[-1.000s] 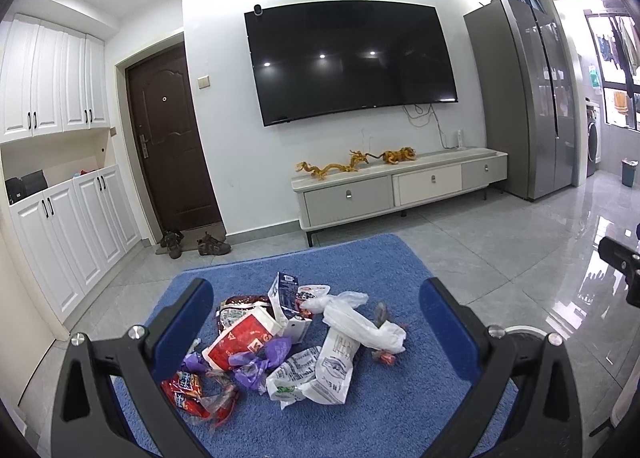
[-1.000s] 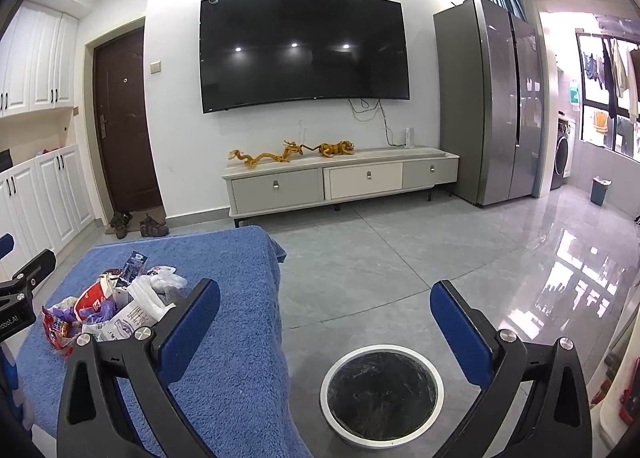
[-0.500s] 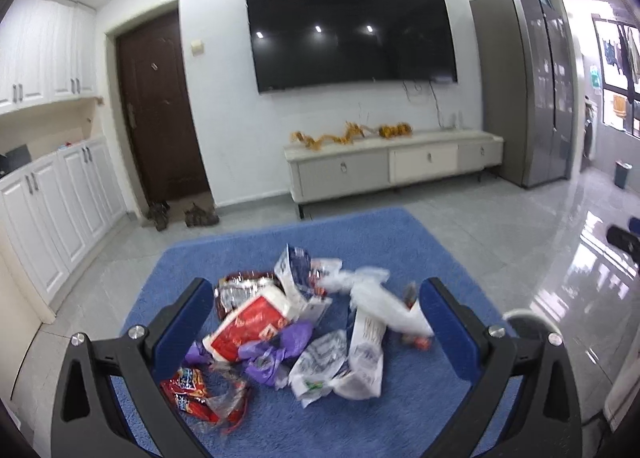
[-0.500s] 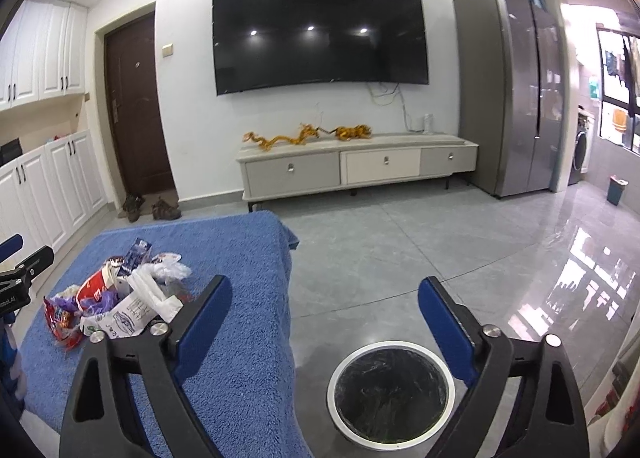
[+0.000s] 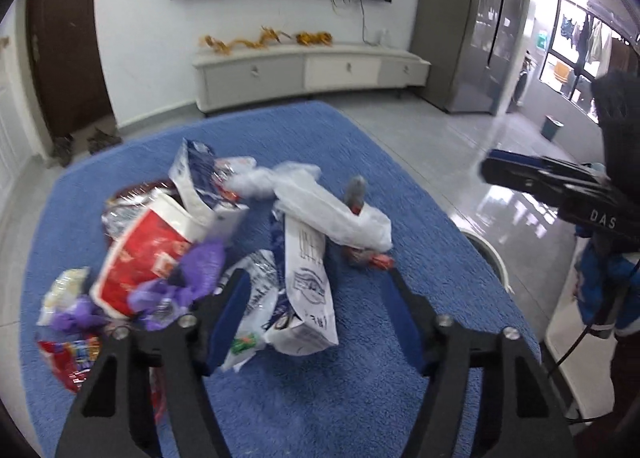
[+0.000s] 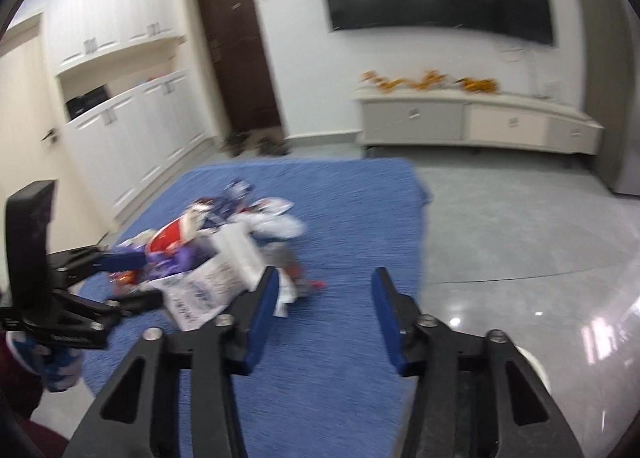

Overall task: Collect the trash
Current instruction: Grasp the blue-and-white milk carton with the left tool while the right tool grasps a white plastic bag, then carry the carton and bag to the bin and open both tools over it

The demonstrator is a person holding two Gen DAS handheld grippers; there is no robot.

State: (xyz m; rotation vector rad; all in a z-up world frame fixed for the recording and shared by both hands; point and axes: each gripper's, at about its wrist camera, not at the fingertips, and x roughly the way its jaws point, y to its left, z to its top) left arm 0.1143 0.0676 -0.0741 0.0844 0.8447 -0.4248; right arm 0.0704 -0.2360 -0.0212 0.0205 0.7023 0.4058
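Observation:
A pile of trash lies on a blue mat (image 5: 360, 378): a red and white pack (image 5: 144, 254), purple wrappers (image 5: 192, 274), a white plastic bag (image 5: 328, 210) and a white printed bag (image 5: 308, 278). My left gripper (image 5: 316, 298) points down at the pile and its jaws are closing. The printed bag lies between its fingers, and the pads do not press on it. My right gripper (image 6: 326, 298) is also closing, over bare mat just right of the pile (image 6: 224, 258), with nothing between its fingers. Each gripper shows at the edge of the other's view.
The white rim of a round bin (image 5: 492, 254) stands on the tiled floor just past the mat's right edge. A low TV cabinet (image 5: 308, 70) lines the far wall, with white cupboards (image 6: 132, 130) and a dark door (image 6: 236, 66) at the left. A gloved hand (image 5: 600, 286) holds the right gripper.
Both grippers have tipped down and come closer to the pile. The right one swung left from over the bin to the mat. Both pairs of jaws have narrowed.

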